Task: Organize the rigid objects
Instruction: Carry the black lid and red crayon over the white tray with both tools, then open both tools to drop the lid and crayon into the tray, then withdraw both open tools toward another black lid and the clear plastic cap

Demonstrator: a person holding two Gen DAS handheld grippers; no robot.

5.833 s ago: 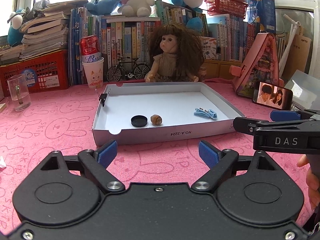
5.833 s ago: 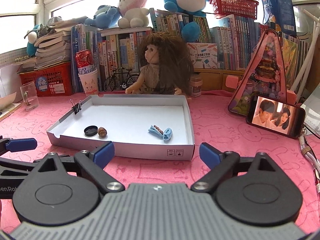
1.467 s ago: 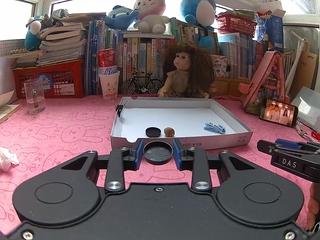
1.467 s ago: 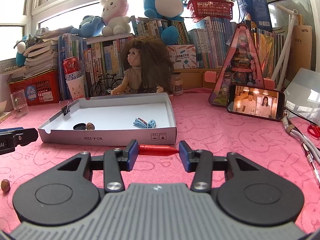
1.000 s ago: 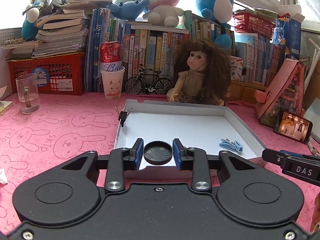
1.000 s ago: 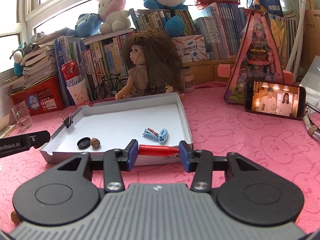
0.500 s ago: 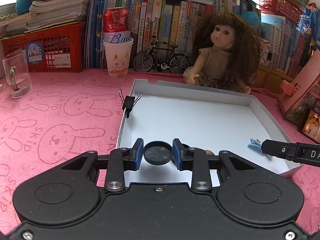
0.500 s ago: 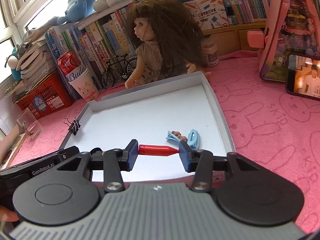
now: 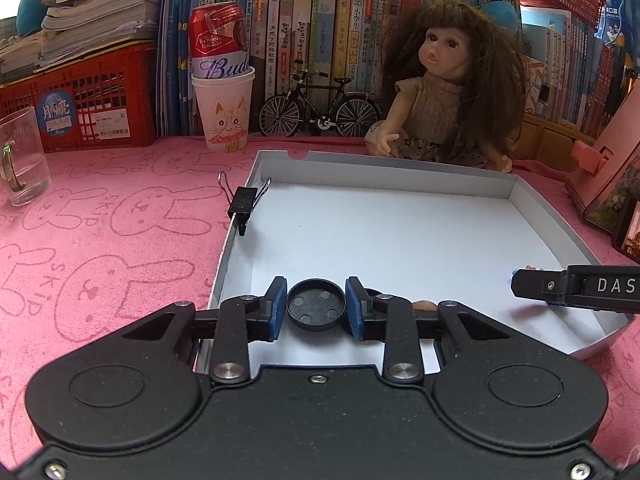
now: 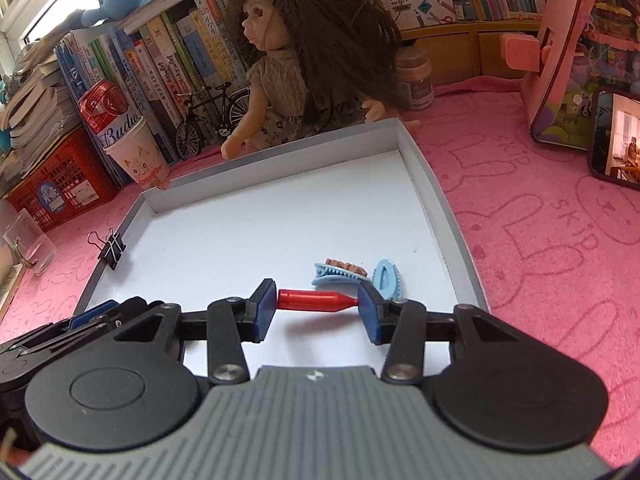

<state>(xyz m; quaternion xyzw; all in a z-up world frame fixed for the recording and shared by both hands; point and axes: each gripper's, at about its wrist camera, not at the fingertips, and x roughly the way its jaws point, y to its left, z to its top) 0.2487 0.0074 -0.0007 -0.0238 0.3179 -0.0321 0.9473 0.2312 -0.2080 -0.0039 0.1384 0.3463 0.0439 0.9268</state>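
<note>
Red pen cap (image 10: 316, 300) lies crosswise in right claw (image 10: 317, 312), tip rightward.

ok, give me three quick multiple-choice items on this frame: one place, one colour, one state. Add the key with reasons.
1. Where is the black binder clip?
A. clipped on the left wall of the white cardboard tray
B. lying on the pink cloth
C. inside the paper cup

2. What colour is the tapered plastic cap in the right claw?
A. blue
B. red
C. black

3. What state is the left claw in?
A. open, holding nothing
B. shut on the round black lid
C. out of view

Key: 1 A, the clip straddles the tray wall. 2 B, the cap spans the pads and shows red. 3 B, both blue pads press the lid's rim.
</note>
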